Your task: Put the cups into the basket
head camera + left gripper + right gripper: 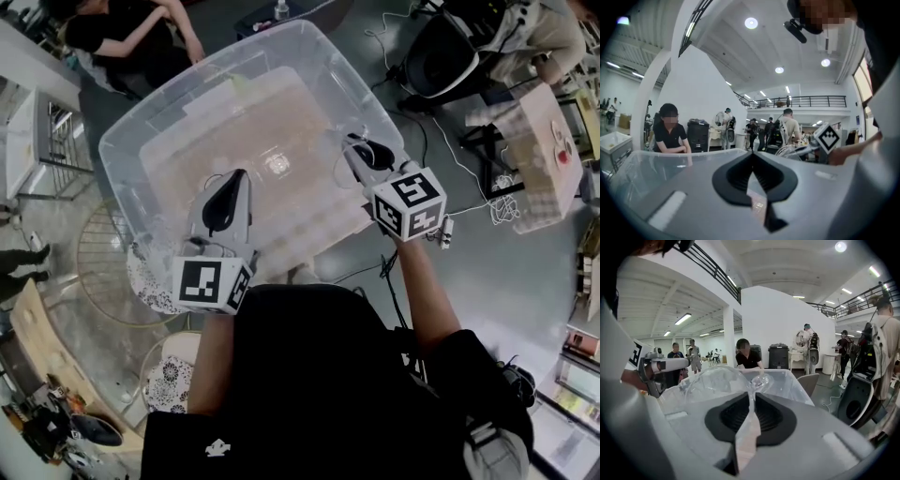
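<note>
Cup (715, 380), clear and thin-walled, is pinched by its wall between the pads of the right hand-held gripper (751, 398), whose jaws stand only a sliver apart on it; the left hand-held gripper (752, 159) has its jaws pressed together with nothing between them, and hovers beside the right one over the near half of the basket (272, 103), a big clear tub. The cup hangs over the basket's inside, above its floor and not resting on it as far as the views show; a small bright glint lies on the floor further in, too faint to name. At the far rim a person in black (122, 33) leans on folded arms, and an office chair (441, 56) stands off to the right. The likely trouble is the grip itself: a pinch on one slick wall could let the cup swing or slip out early, or dent it if squeezed harder; dropped from up here it could land on its side and roll. Its rounded body bulges to the left of the jaws, toward the other gripper, so its long axis seems to run crosswise to them; which end is the mouth cannot be told, clear against clear.
</note>
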